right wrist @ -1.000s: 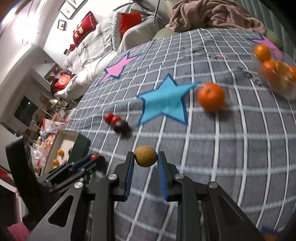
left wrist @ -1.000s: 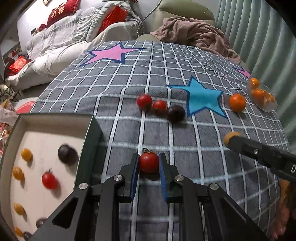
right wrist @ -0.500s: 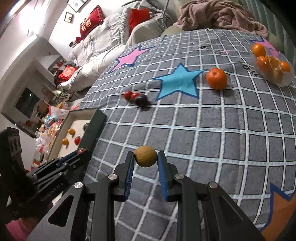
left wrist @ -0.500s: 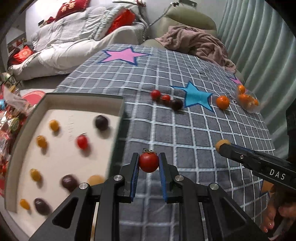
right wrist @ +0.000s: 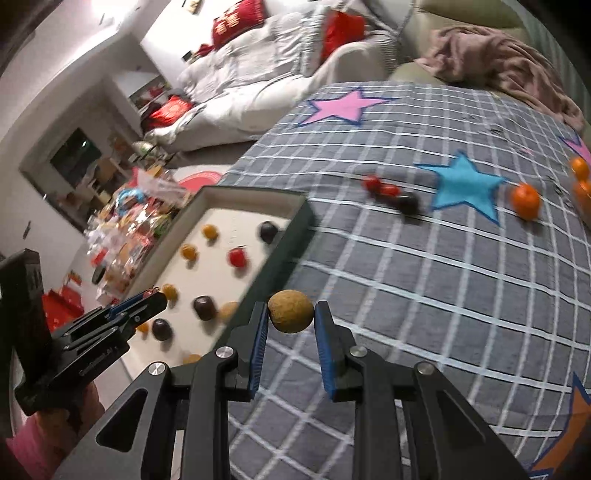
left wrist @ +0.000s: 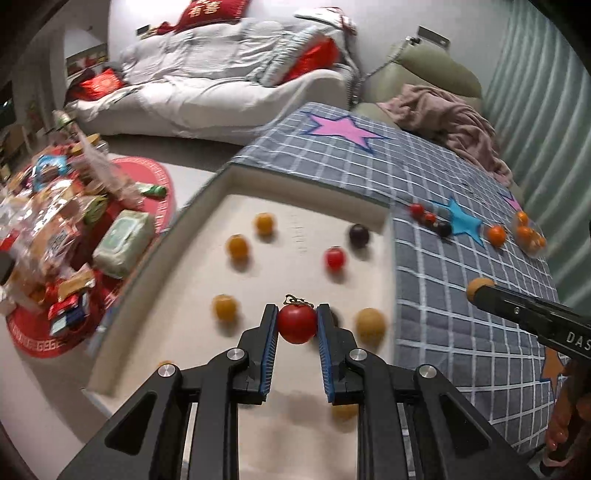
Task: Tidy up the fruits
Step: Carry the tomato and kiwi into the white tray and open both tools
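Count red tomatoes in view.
4 tomatoes: one in the left gripper, one in the tray, two side by side on the checked cloth near the blue star. Gripper may hide others.

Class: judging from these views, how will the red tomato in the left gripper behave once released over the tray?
The red tomato is round, so it would probably roll on the flat tray. Its glossy, thin-looking skin suggests it may slip or bruise if the left gripper squeezes harder.

A white sofa (left wrist: 229, 85) is carrying red cushions (left wrist: 210, 11). A pink blanket (left wrist: 450, 122) is lying crumpled beyond the checked cloth (right wrist: 424, 277). Snack packets (left wrist: 55, 229) are cluttering a red rug (left wrist: 155, 184).
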